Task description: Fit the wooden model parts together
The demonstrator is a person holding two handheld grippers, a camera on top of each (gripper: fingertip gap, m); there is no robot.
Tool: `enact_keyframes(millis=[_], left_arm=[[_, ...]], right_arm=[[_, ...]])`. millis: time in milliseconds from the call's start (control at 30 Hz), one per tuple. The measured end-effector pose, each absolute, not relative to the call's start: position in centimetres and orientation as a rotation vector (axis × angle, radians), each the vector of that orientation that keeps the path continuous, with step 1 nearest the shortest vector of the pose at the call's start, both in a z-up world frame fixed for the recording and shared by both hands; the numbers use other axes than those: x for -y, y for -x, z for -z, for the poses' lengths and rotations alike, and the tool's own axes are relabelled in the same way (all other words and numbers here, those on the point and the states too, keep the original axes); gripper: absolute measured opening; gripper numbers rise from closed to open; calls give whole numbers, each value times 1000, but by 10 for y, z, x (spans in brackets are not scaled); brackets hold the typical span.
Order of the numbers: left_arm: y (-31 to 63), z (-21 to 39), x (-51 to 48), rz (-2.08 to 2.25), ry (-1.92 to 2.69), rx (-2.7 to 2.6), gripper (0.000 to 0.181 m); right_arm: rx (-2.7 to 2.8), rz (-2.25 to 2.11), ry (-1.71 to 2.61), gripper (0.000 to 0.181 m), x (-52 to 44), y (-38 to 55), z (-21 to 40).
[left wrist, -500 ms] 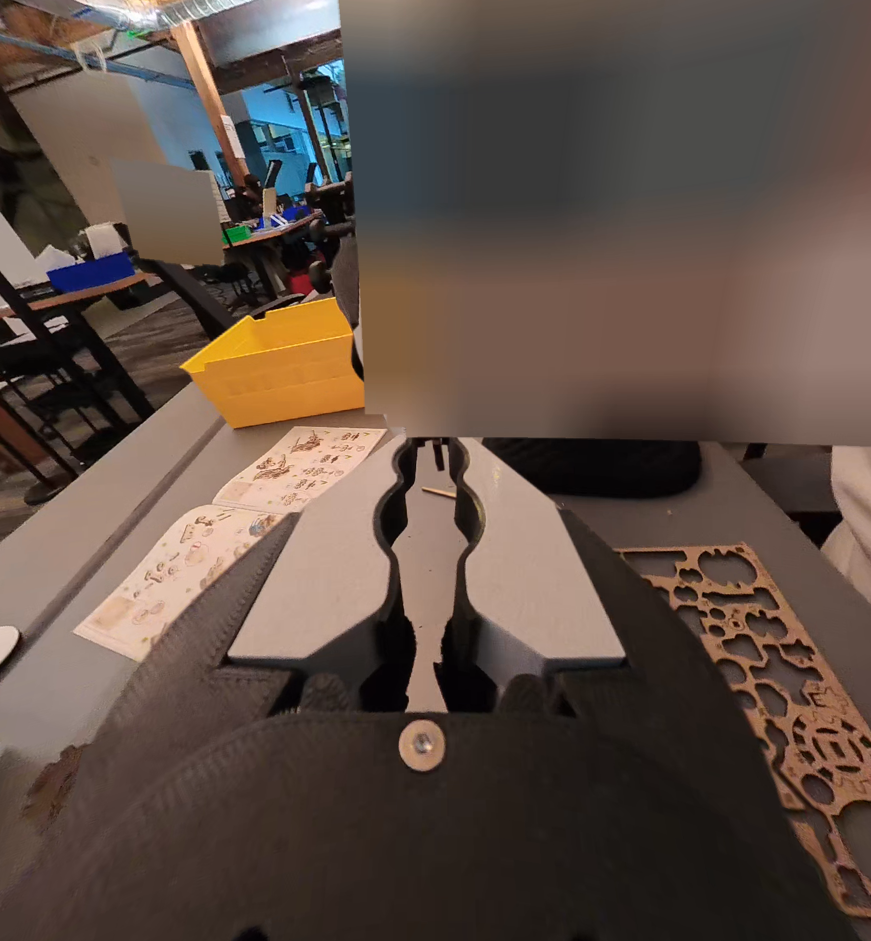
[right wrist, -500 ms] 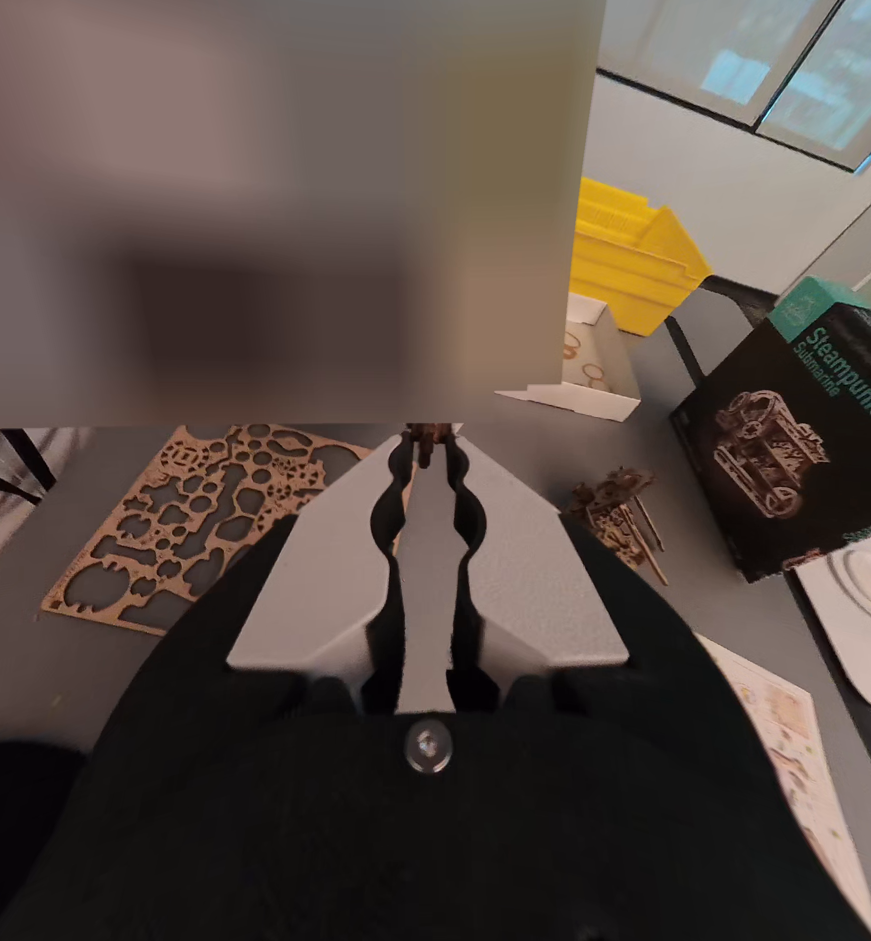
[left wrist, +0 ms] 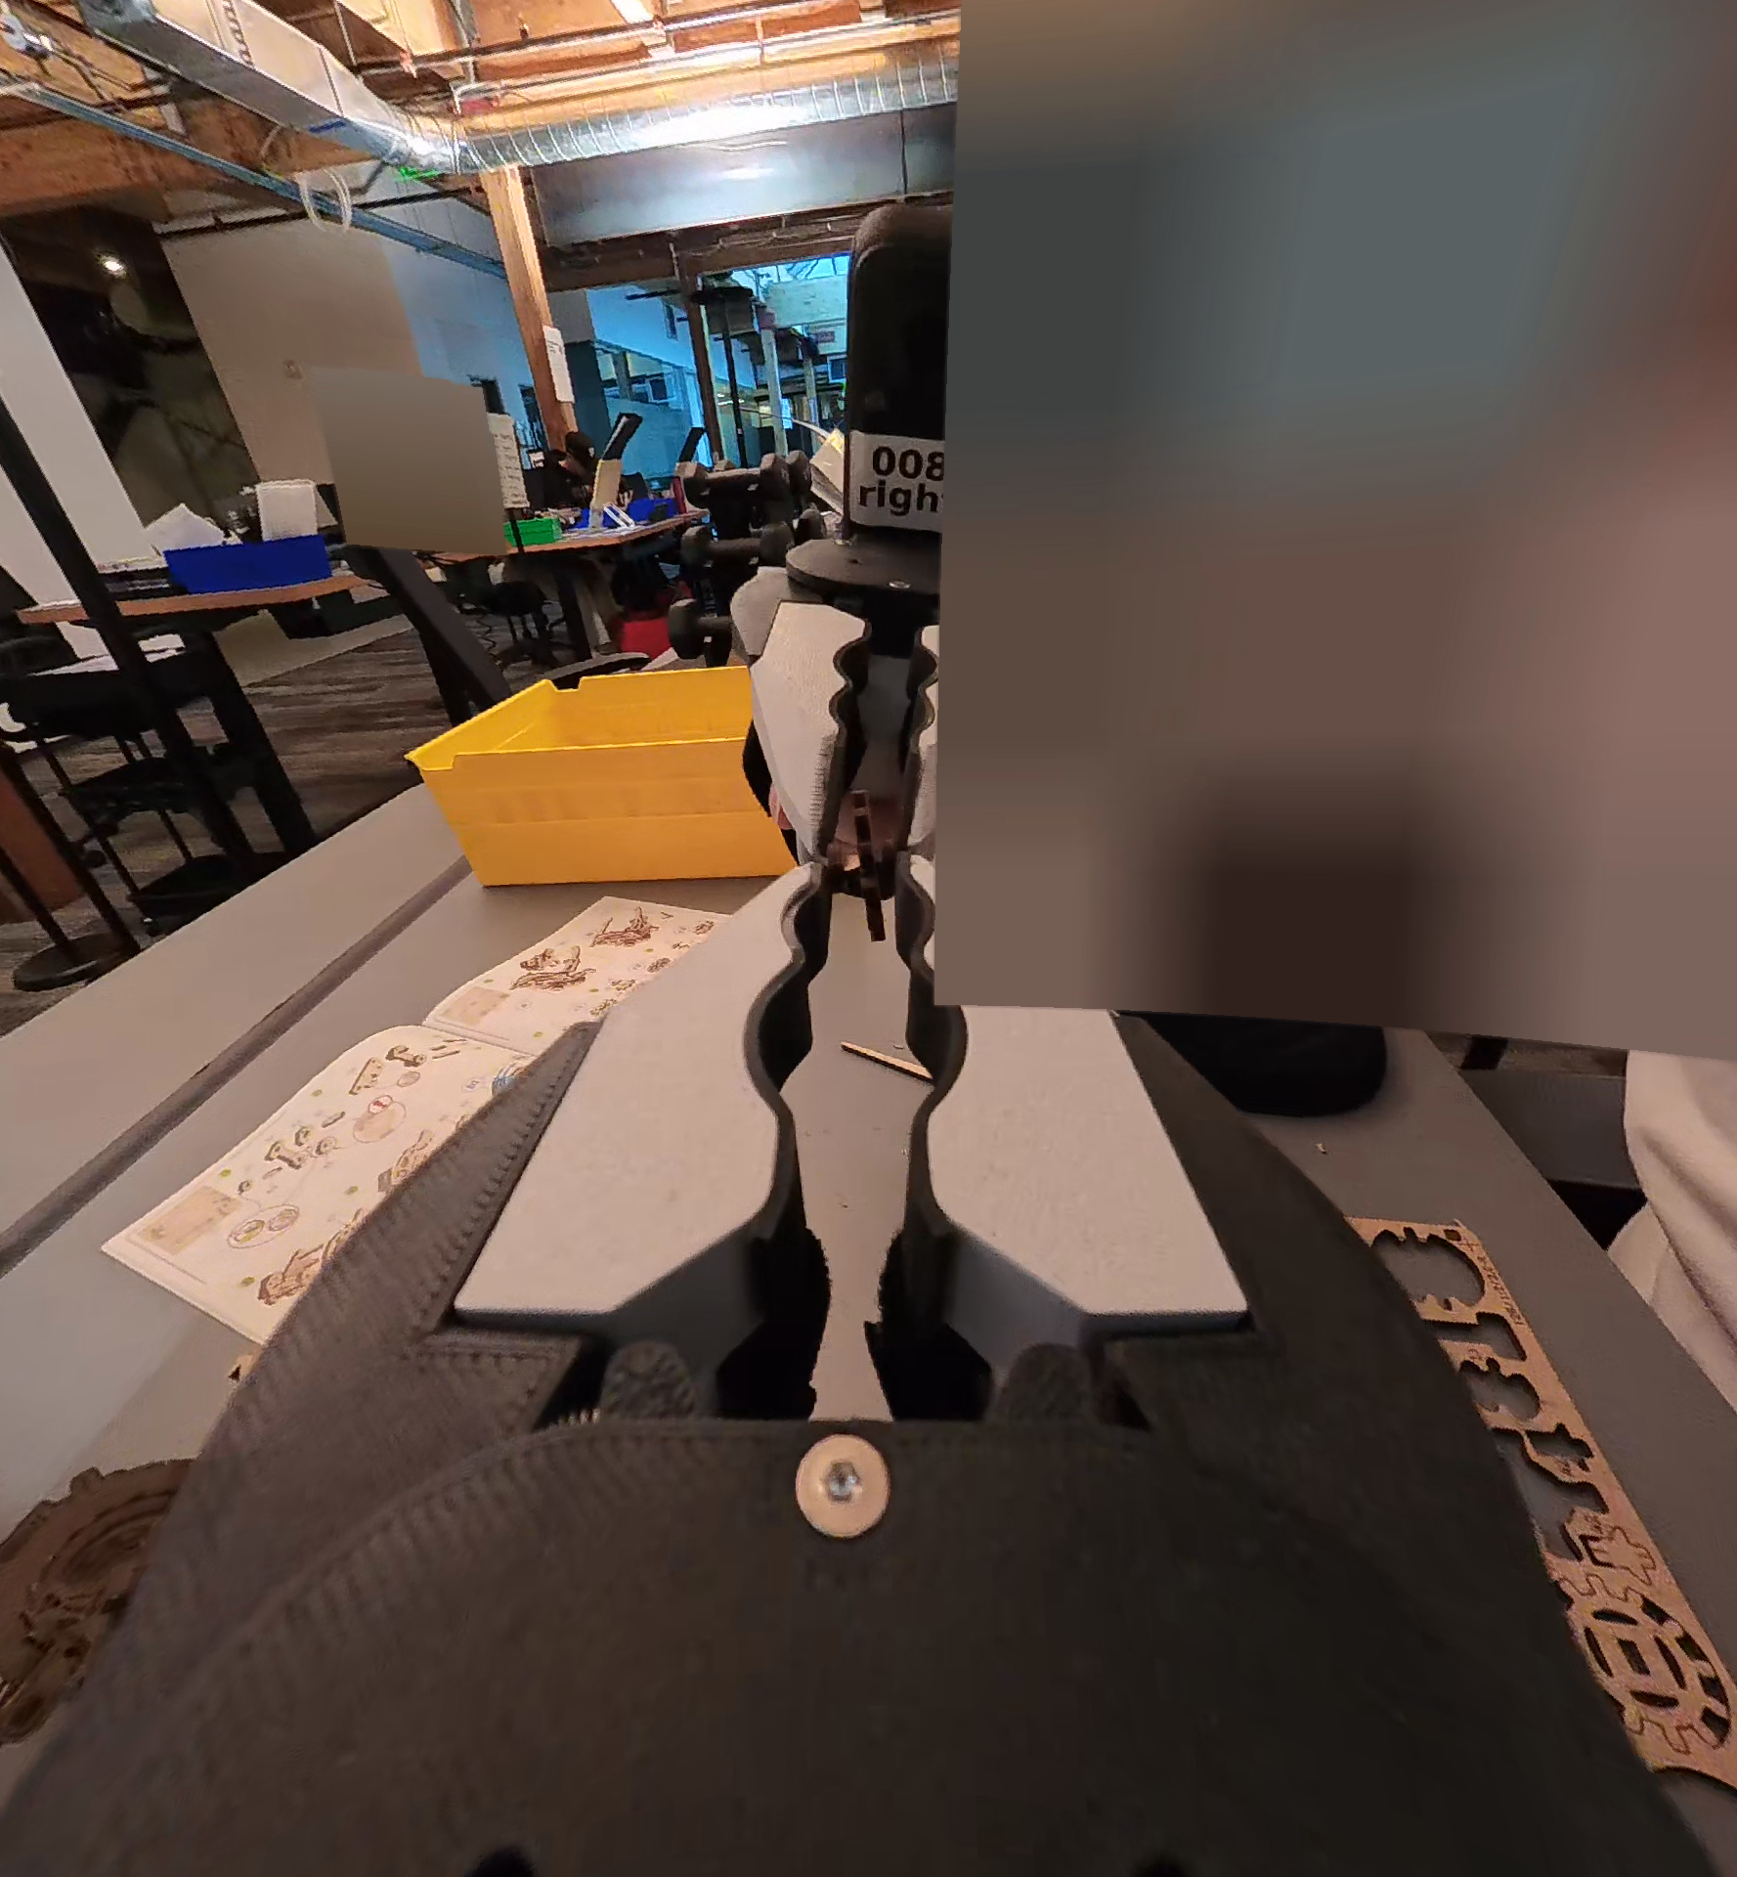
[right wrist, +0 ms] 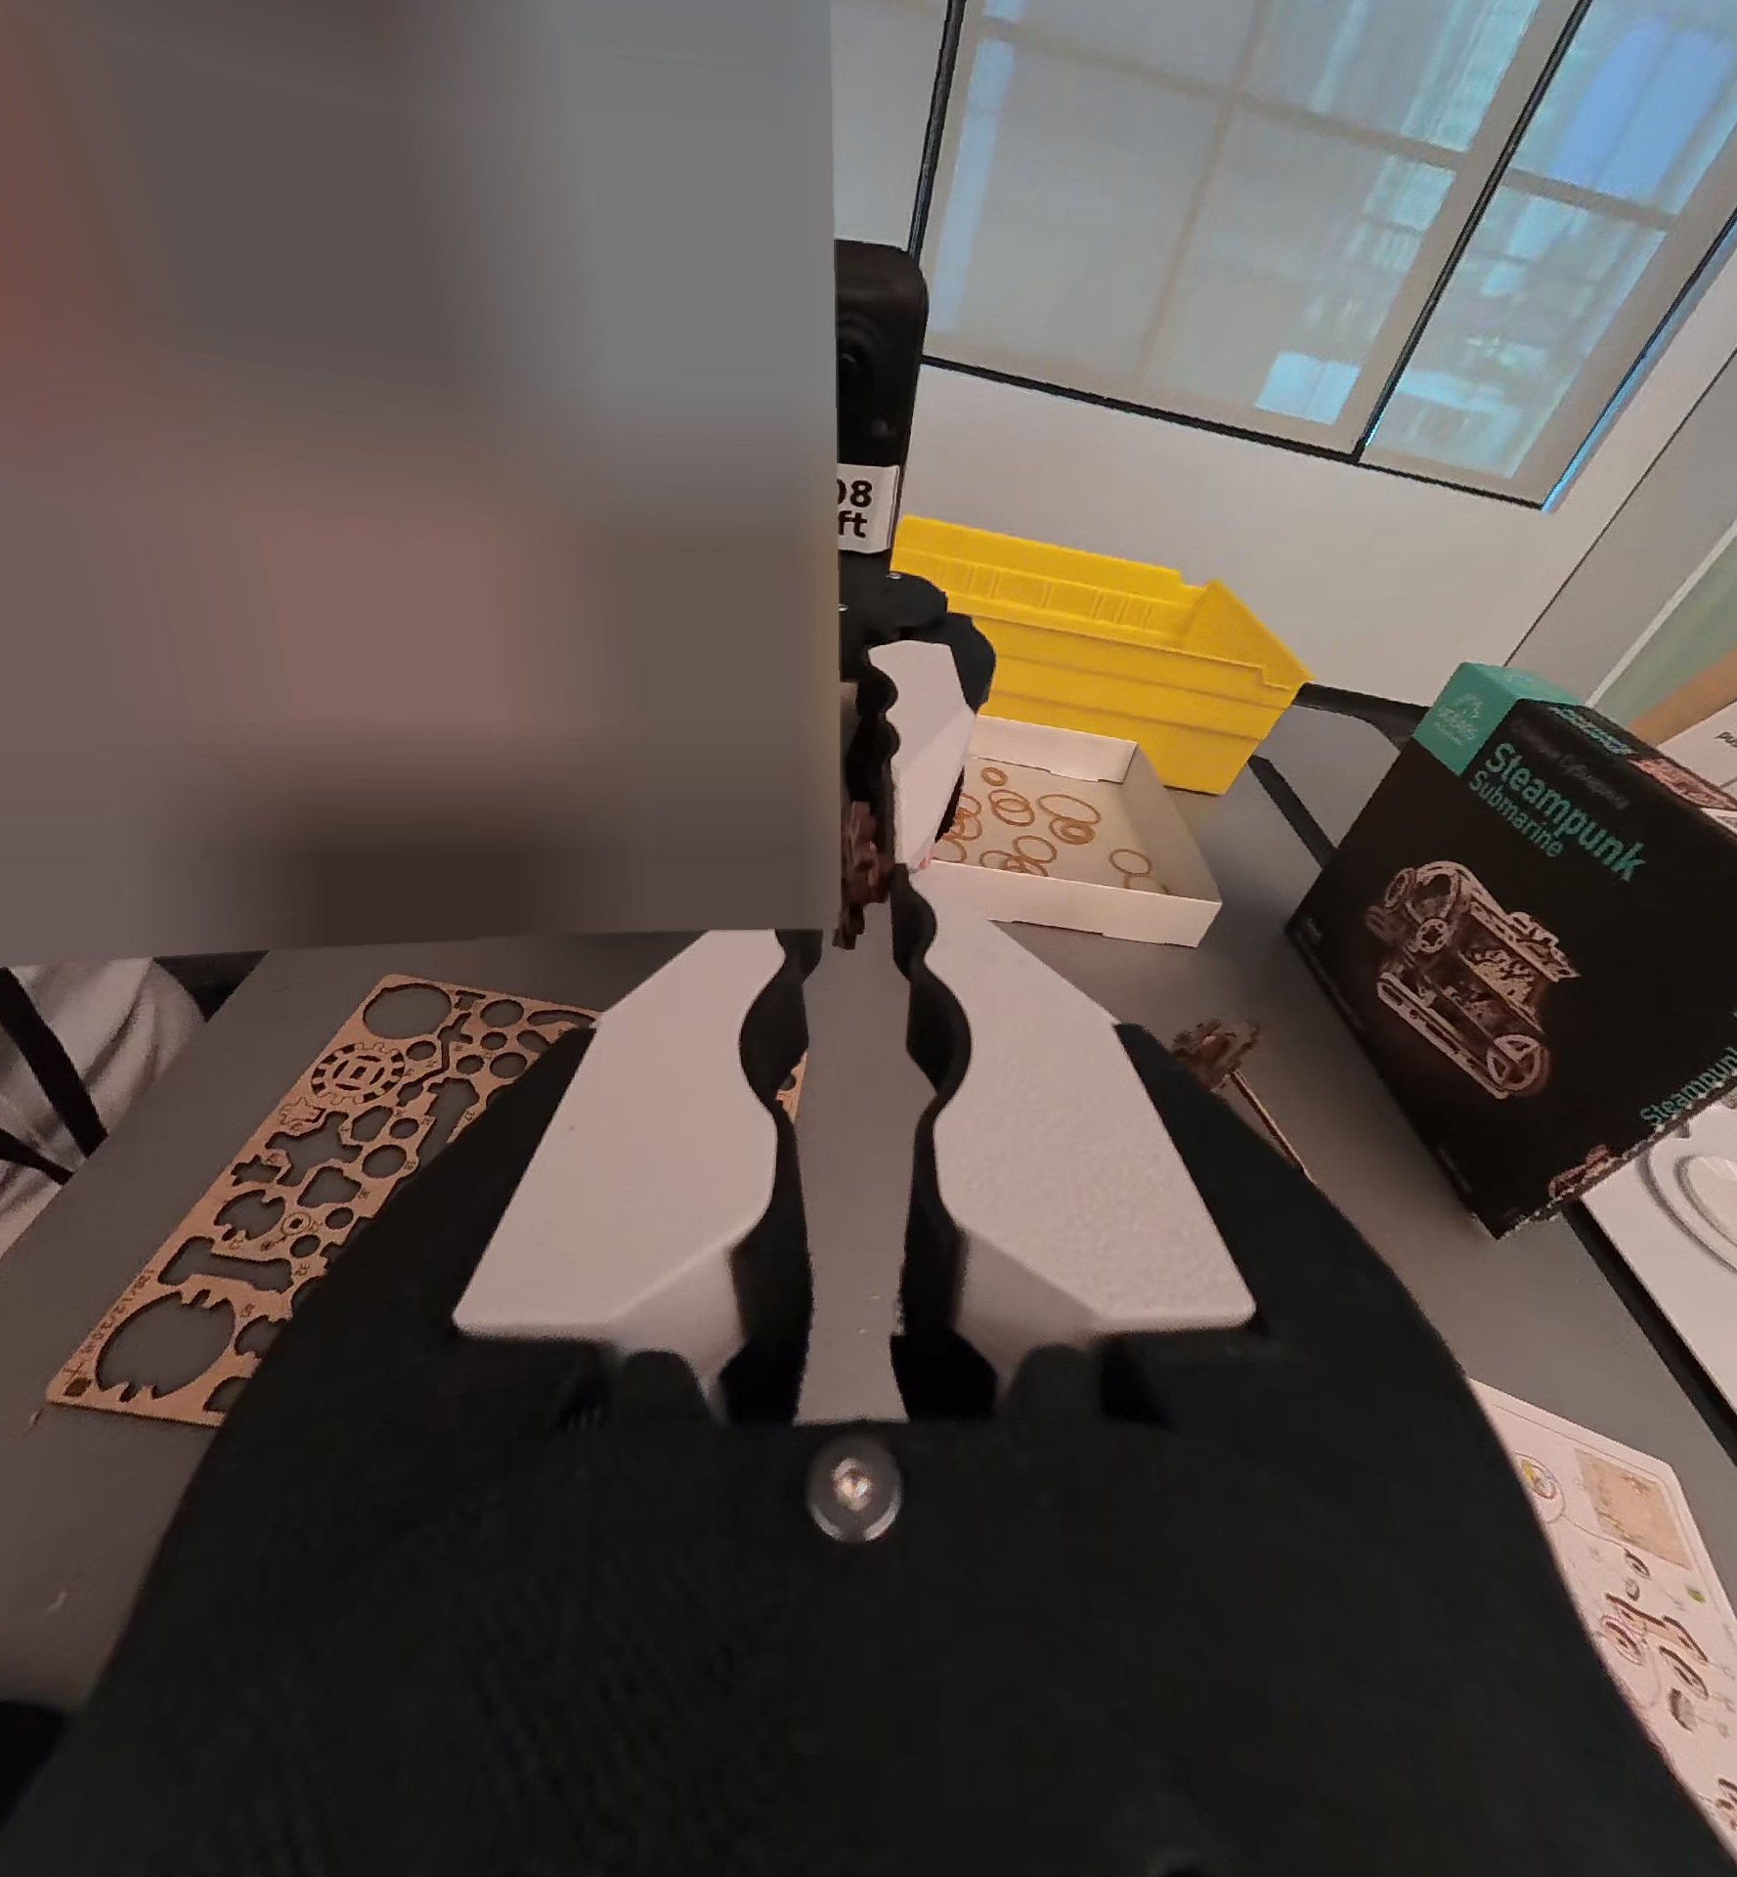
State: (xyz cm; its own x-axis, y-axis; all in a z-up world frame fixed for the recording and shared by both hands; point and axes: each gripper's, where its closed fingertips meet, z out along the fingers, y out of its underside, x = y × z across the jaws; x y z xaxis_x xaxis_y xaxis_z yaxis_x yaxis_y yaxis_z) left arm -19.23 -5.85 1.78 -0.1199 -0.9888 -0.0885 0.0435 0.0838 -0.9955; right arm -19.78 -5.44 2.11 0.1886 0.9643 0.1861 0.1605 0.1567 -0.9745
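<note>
Both grippers, left (left wrist: 859, 894) and right (right wrist: 859, 940), meet tip to tip above the grey table (left wrist: 234, 1016), each pinching a small dark wooden part (left wrist: 862, 848) at twelve o'clock.

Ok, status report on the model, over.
Left gripper and right gripper both shut on wooden parts, tip to tip in the air. Parts meet between the tips; join unclear. Nothing seen in the way.

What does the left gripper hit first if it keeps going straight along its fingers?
Likely the small dark wooden part at the left gripper tips, with the right gripper pointing back just behind it. Depth unclear; they may already touch.
</note>
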Motion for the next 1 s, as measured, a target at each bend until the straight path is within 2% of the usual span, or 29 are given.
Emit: enact_keyframes(millis=[400, 567, 733, 1000], left_arm=[[194, -20, 73, 1194, 962, -1370, 10], [194, -20, 70, 1164, 961, -1374, 10], [192, -23, 69, 1223, 988, -1338, 10], [195, -28, 74, 1065, 880, -1364, 10]], right_arm=[[1323, -809, 1183, 10, 70, 199, -25], [1314, -811, 1162, 4, 71, 201, -25], [1288, -927, 1191, 5, 69, 198, -28], [1379, -666, 1096, 11, 77, 198, -31]])
